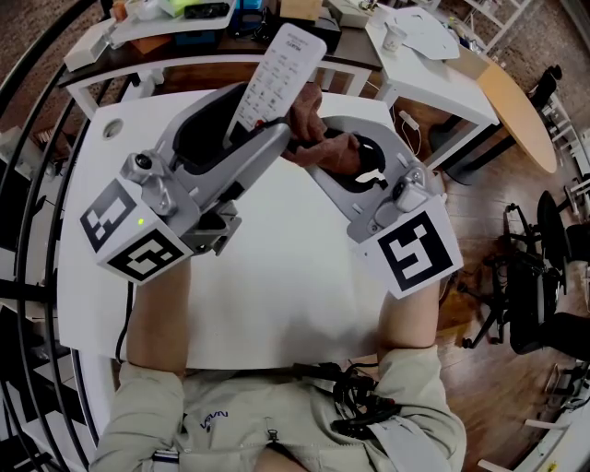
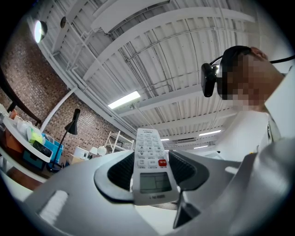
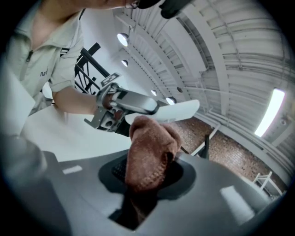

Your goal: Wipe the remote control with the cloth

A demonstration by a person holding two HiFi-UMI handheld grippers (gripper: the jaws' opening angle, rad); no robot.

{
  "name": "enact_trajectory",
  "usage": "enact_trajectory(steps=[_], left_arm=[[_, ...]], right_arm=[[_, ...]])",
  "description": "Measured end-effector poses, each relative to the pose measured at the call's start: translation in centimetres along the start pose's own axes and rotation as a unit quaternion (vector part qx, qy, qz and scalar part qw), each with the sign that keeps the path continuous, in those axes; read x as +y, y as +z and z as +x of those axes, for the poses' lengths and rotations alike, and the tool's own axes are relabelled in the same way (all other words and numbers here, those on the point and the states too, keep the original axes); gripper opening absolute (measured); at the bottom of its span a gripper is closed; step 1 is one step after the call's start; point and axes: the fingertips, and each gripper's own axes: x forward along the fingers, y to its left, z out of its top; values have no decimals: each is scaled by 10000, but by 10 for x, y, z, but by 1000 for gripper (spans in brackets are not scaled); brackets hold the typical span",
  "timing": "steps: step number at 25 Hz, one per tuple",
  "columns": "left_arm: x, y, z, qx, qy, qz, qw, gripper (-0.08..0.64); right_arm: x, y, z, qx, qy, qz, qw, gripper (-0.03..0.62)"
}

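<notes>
My left gripper (image 1: pixel 241 138) is shut on the lower end of a white remote control (image 1: pixel 279 76), which tilts up and away above the white table (image 1: pixel 277 277). In the left gripper view the remote (image 2: pixel 152 168) stands between the jaws, its screen and red button facing the camera. My right gripper (image 1: pixel 336 157) is shut on a bunched reddish-brown cloth (image 1: pixel 318 138). The cloth touches the side of the remote just above the left jaws. In the right gripper view the cloth (image 3: pixel 150 152) rises from the jaws, with the remote (image 3: pixel 170 110) right behind it.
Behind the table stands a desk with a blue bin (image 1: pixel 226 14) and clutter. A round white table (image 1: pixel 424 37) and a wooden board (image 1: pixel 521 111) are at the back right. Black office chairs (image 1: pixel 544 295) stand on the wooden floor to the right. A dark railing (image 1: pixel 28 184) runs along the left.
</notes>
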Motion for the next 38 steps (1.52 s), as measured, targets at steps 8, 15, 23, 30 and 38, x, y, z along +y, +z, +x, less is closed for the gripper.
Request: enact_trajectory(steps=[8, 15, 23, 30, 38], left_arm=[[-11, -9, 0, 179, -324, -59, 9993, 244], [-31, -17, 9, 270, -726, -254, 9967, 244], [-24, -11, 4, 69, -706, -567, 9959, 244], [-13, -2, 0, -125, -590, -694, 9958, 244], [-6, 1, -3, -241, -422, -835, 9953, 244]], right_arm=[[-66, 9, -21, -631, -1839, 802, 9776, 107], [-78, 15, -33, -980, -2234, 935, 9653, 106], [-54, 22, -11, -946, -1710, 811, 9774, 104], [-28, 20, 5, -773, -1177, 569, 9884, 104], [-15, 18, 8, -676, -836, 461, 9931, 104]])
